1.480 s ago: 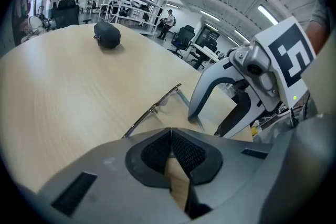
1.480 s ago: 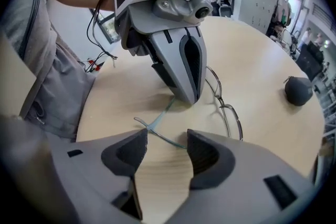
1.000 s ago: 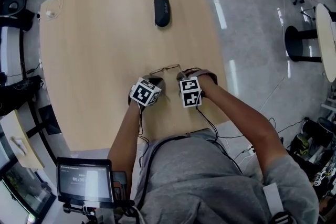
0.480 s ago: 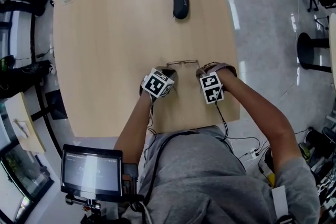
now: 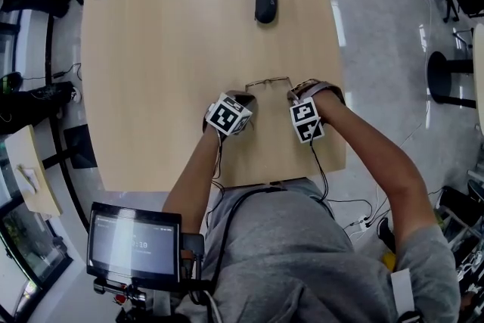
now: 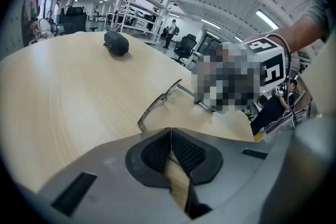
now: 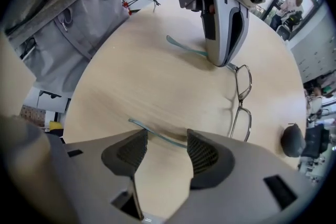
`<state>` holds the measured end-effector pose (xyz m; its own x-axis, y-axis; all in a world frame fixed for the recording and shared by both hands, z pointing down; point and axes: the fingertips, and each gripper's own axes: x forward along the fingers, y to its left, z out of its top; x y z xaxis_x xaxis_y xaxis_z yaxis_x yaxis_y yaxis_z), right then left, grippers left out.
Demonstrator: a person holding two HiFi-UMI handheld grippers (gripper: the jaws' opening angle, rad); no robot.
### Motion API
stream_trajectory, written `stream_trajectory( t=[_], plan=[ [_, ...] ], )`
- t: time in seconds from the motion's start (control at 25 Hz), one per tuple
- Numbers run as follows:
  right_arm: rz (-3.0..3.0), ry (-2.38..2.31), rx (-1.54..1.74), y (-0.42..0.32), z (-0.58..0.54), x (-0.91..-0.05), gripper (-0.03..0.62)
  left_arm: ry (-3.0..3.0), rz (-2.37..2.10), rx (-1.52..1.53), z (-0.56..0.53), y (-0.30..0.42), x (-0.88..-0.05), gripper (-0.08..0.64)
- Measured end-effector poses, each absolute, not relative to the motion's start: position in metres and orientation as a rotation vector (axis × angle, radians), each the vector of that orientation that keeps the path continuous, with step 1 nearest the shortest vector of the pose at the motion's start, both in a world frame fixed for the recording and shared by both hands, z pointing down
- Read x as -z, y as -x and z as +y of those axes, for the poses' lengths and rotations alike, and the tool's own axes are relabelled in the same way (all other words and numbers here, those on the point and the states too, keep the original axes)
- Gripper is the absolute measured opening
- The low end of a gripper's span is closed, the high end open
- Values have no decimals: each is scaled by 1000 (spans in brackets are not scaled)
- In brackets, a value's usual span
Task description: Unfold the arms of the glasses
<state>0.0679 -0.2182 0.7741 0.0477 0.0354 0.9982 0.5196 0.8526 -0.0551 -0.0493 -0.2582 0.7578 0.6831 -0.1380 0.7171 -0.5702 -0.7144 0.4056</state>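
The glasses lie on the tabletop, front running left-right, both arms pointing at the person. The left gripper is clamped on 1 arm; the right gripper stands open around the other. The print on the case is unreadable.

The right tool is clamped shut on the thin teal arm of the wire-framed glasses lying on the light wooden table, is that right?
Not quite. The right tool is open, not clamped shut. The right gripper view shows its jaws apart, with the thin teal arm of the wire-framed glasses crossing the gap between them. The glasses do lie on the light wooden table.
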Motion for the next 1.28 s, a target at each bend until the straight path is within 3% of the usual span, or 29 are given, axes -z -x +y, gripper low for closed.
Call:
stream_trajectory(
  t=[0.72,1.28],
  plan=[
    [-1545,297,372,-67,-221,-765,236,-2311,-517,-1021,-236,77,-756,6],
    [-1898,-236,196,-10,-225,-661,236,-2503,-750,-718,-246,106,-638,6]
  ],
)
